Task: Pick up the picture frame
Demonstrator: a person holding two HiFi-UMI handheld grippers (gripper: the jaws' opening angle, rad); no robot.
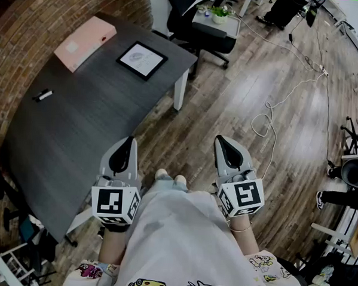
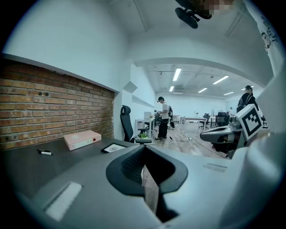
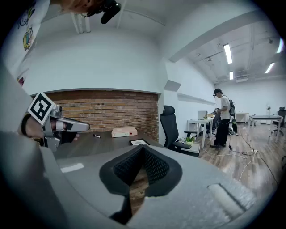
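The picture frame (image 1: 142, 60), black-edged with a white print, lies flat at the far end of the dark table (image 1: 72, 128). It shows small in the left gripper view (image 2: 114, 147) and the right gripper view (image 3: 138, 142). My left gripper (image 1: 129, 140) hangs shut over the table's near right edge, well short of the frame, nothing between its jaws. My right gripper (image 1: 221, 141) is shut too, empty, out over the wooden floor to the right of the table.
A pink box (image 1: 84, 42) lies at the table's far left beside the brick wall, a marker (image 1: 44, 94) near the left edge. A black office chair (image 1: 194, 17) stands behind the table. Cables (image 1: 270, 108) trail over the floor. A person (image 2: 164, 117) stands in the distance.
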